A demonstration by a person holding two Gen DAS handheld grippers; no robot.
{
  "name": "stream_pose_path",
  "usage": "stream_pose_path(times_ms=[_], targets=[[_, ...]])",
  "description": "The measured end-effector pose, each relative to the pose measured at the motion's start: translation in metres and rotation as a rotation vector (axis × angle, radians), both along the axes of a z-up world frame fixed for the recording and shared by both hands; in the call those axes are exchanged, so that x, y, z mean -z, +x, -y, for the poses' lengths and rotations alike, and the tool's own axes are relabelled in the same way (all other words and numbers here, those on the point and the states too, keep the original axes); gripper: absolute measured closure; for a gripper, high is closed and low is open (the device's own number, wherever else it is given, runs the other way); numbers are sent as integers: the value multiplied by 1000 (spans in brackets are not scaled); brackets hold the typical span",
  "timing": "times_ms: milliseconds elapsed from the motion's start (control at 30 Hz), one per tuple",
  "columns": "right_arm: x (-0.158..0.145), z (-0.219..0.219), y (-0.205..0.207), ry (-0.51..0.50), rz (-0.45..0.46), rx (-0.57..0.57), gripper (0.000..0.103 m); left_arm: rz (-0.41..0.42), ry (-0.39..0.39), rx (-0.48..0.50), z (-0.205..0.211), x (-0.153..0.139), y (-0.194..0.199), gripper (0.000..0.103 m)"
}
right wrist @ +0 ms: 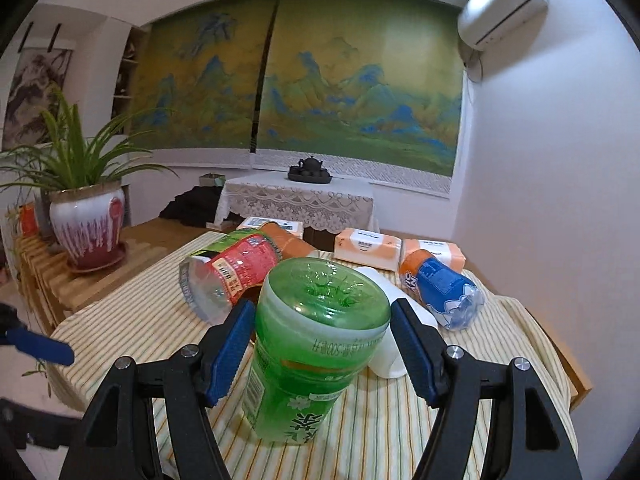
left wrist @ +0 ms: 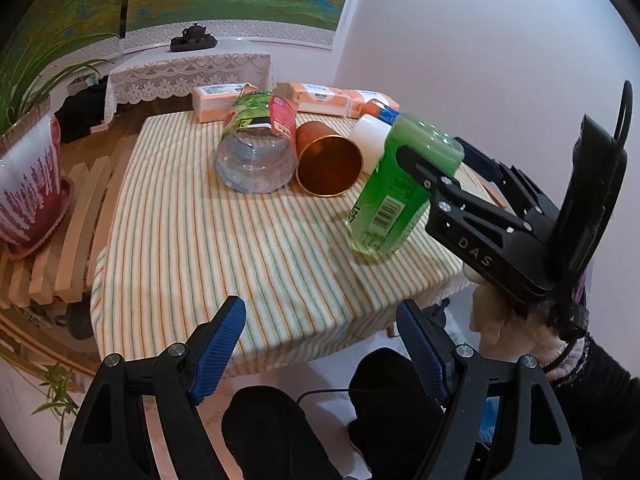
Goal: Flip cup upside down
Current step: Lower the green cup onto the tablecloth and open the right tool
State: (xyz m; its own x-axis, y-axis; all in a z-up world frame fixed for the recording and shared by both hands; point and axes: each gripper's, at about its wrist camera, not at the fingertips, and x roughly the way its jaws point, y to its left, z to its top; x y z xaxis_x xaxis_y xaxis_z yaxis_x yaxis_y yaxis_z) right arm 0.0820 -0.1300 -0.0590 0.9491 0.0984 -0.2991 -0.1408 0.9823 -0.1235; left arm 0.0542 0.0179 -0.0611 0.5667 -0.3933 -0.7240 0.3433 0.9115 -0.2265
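Observation:
A green plastic cup [left wrist: 386, 196] [right wrist: 316, 344] made from a cut bottle stands mouth down on the striped tablecloth [left wrist: 248, 248], its closed base on top and slightly tilted. My right gripper [right wrist: 322, 344] [left wrist: 430, 162] has its blue pads on either side of the cup's upper part, close to its walls; whether they press it is unclear. My left gripper [left wrist: 320, 344] is open and empty, low over the table's near edge, well short of the cup.
A clear cut bottle with a red and green label [left wrist: 256, 148] [right wrist: 228, 276], a copper cup [left wrist: 328, 160], a white cup [left wrist: 370, 140] [right wrist: 394, 332] and an orange-blue bottle [right wrist: 440, 292] lie on their sides behind. Tissue packs [left wrist: 316, 100] line the far edge. A potted plant [right wrist: 86, 216] stands left.

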Motion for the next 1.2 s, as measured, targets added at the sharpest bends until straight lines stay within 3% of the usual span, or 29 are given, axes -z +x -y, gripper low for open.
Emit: stream_pose_path(times_ms=[300,433,633,1033,1200], targets=[[-3,-3,-4,38,-30,-60,35,9,6,-7,-2,-1,-1,22],[-2,-8,-8,33,-16,-90,18,17,11,-6,-1,-2,-3,22],[-5,-10,-10,40,-19,-101,17,24,9,-16,-1,-2,-3,22],[-15,23,-47,148,-65,15,15,270,77,-104,31,-28,-30,22],[-20,42,-63,161,-69,70,15,340,69,-145,42,-36,-36,15]])
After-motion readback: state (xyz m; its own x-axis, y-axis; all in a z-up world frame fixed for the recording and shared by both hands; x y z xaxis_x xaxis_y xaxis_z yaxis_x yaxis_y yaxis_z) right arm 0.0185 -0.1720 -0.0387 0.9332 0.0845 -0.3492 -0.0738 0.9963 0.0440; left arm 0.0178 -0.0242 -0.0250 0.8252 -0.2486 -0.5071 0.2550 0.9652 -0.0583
